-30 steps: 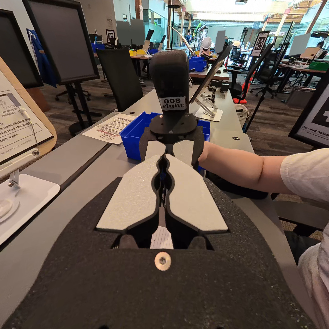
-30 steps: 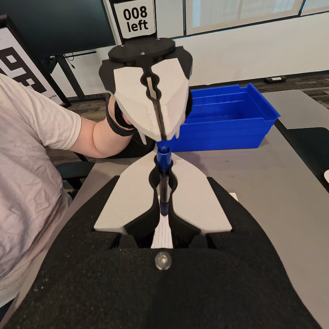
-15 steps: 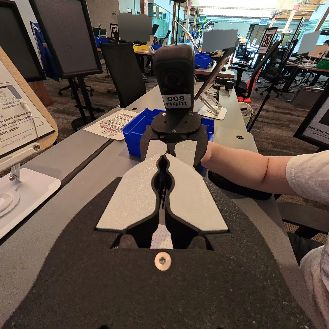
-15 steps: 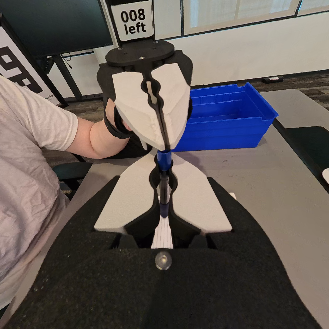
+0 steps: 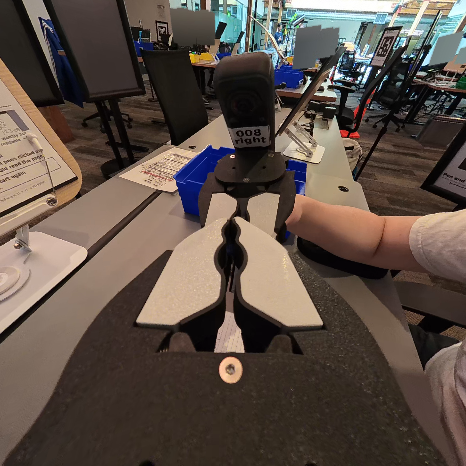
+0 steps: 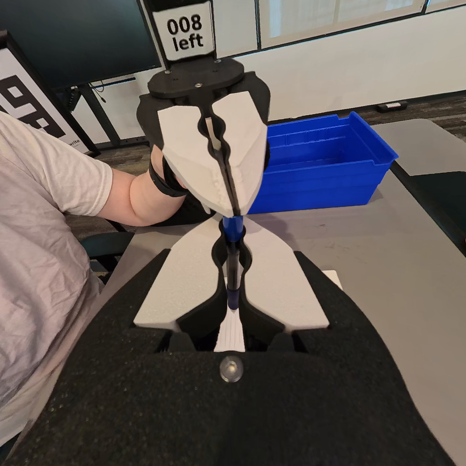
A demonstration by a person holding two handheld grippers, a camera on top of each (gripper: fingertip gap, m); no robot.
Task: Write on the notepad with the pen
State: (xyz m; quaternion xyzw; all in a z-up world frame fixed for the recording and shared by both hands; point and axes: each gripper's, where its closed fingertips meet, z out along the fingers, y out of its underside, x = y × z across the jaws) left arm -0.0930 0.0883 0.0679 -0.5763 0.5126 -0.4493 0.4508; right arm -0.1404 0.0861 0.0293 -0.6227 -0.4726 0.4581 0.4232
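Note:
My right gripper [image 6: 232, 227] is shut on a blue and black pen [image 6: 233, 264] and holds it upright. The pen's point hangs over the white lined notepad [image 6: 230, 335] on the grey table. My left gripper [image 5: 232, 220] faces the right one and is shut. In the right wrist view its tips [image 6: 233, 214] touch the pen's blue top end [image 6: 232, 229]. In the left wrist view a strip of the notepad [image 5: 230, 335] shows between the fingers. The pen there is only a dark sliver in the gap.
A blue plastic bin [image 6: 327, 176] stands on the grey table [image 6: 353, 239] behind the grippers. A sign on a white stand [image 5: 37, 264] is at the left. A laminated sheet [image 5: 161, 169] lies beside the bin. The person's forearms [image 5: 340, 234] reach in from the side. The gap from one gripper's tips to the other's is roughly 5 centimetres.
My left gripper has come closer to the right one. The small gap between its tips and the pen's blue top has closed. The right gripper still holds the pen.

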